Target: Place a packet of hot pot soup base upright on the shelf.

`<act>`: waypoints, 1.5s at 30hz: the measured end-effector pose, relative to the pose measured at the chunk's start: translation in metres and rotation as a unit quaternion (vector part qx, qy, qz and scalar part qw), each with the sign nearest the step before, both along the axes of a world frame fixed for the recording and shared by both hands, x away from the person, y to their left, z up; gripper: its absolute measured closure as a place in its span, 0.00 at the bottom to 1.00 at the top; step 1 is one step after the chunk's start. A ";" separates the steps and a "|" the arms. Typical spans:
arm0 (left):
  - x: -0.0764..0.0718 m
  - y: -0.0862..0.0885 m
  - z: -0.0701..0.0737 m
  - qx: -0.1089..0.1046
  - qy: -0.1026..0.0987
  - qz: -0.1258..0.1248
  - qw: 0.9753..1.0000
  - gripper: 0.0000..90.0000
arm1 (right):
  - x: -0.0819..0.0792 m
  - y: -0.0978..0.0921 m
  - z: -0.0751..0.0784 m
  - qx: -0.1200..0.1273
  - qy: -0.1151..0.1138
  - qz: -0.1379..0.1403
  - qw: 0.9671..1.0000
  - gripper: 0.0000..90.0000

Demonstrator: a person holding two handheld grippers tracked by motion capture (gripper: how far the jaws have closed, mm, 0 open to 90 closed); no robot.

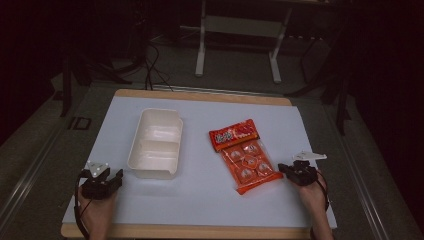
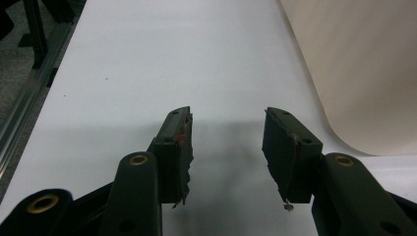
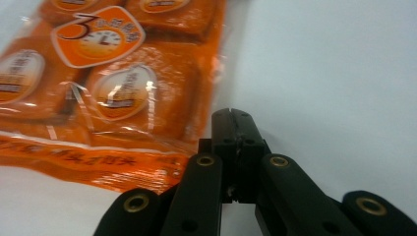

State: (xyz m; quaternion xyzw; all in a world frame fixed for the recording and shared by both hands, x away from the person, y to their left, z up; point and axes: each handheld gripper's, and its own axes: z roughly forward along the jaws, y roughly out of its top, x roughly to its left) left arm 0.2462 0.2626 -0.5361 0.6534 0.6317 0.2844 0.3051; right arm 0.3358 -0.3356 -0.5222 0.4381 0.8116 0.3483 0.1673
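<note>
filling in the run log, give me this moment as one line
left hand-held gripper: open, near white two-compartment container | right hand-held gripper: shut, empty, beside orange snack pack | both things on white table

White sheet [image 1: 200,190] over wooden table [image 1: 200,231]. White metal stand legs [image 1: 200,50] and black cables [image 1: 155,65] on floor beyond.

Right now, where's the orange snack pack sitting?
In the high view the orange snack pack lies flat on the table's right half, right of the white two-compartment container, with the right gripper by its near right corner.
</note>
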 end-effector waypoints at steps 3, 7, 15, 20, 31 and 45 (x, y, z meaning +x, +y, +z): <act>0.000 0.000 0.000 -0.001 -0.001 0.000 1.000 0.60 | -0.002 0.007 0.000 -0.002 0.005 0.020 1.000 1.00; -0.001 0.000 0.000 0.000 -0.001 0.000 1.000 0.60 | -0.004 0.014 0.000 -0.009 0.012 0.033 0.999 1.00; 0.001 -0.002 -0.001 0.001 -0.001 -0.002 1.000 0.60 | -0.017 0.029 0.002 -0.020 0.019 0.073 0.997 1.00; 0.002 -0.003 -0.001 -0.002 0.002 -0.003 1.000 0.59 | -0.032 0.048 0.003 -0.016 0.021 0.112 0.993 1.00; 0.004 -0.006 -0.004 0.000 0.010 -0.012 1.000 0.60 | -0.046 0.089 0.003 -0.013 0.023 0.188 0.982 1.00; 0.004 -0.007 -0.006 -0.002 0.011 -0.013 1.000 0.59 | -0.034 0.079 0.012 -0.015 0.014 0.164 0.986 0.92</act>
